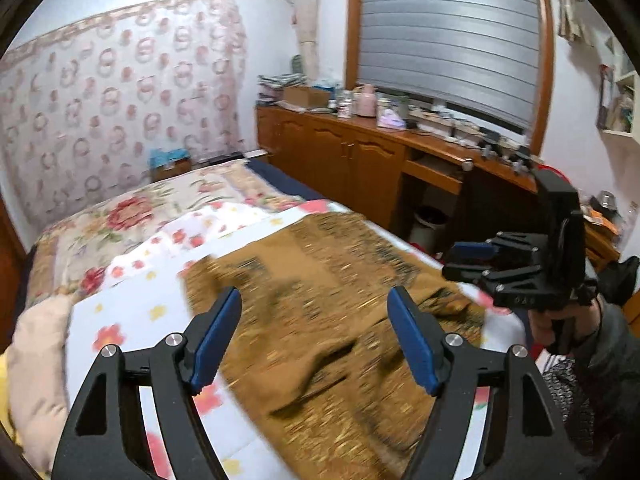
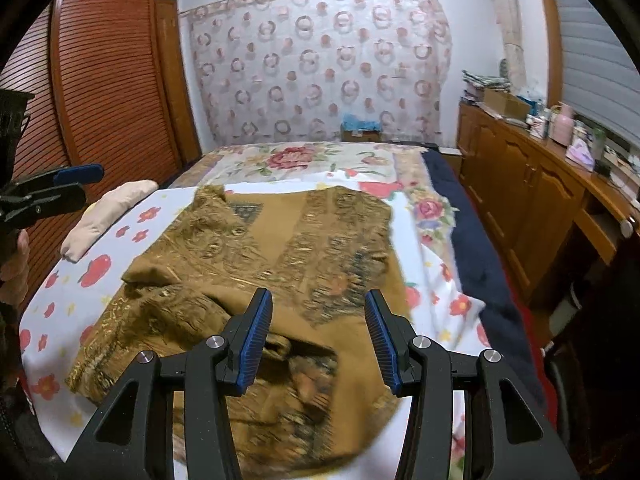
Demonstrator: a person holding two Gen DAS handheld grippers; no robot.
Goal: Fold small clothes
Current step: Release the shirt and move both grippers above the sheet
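Observation:
A brown patterned garment (image 1: 320, 300) lies spread and rumpled on the white flowered sheet of the bed (image 1: 132, 312); it also shows in the right wrist view (image 2: 272, 264). My left gripper (image 1: 314, 312) is open and empty, held above the garment's near part. My right gripper (image 2: 318, 312) is open and empty, above the garment's near edge. The right gripper also shows at the right of the left wrist view (image 1: 520, 268), and the left gripper at the left edge of the right wrist view (image 2: 48, 188).
A beige pillow (image 2: 108, 216) lies at the bed's left side. A wooden cabinet (image 1: 360, 160) with cluttered top runs along the right wall under the shuttered window. A wooden wardrobe (image 2: 100, 80) stands left of the bed. A waste bin (image 1: 428, 224) sits under the desk.

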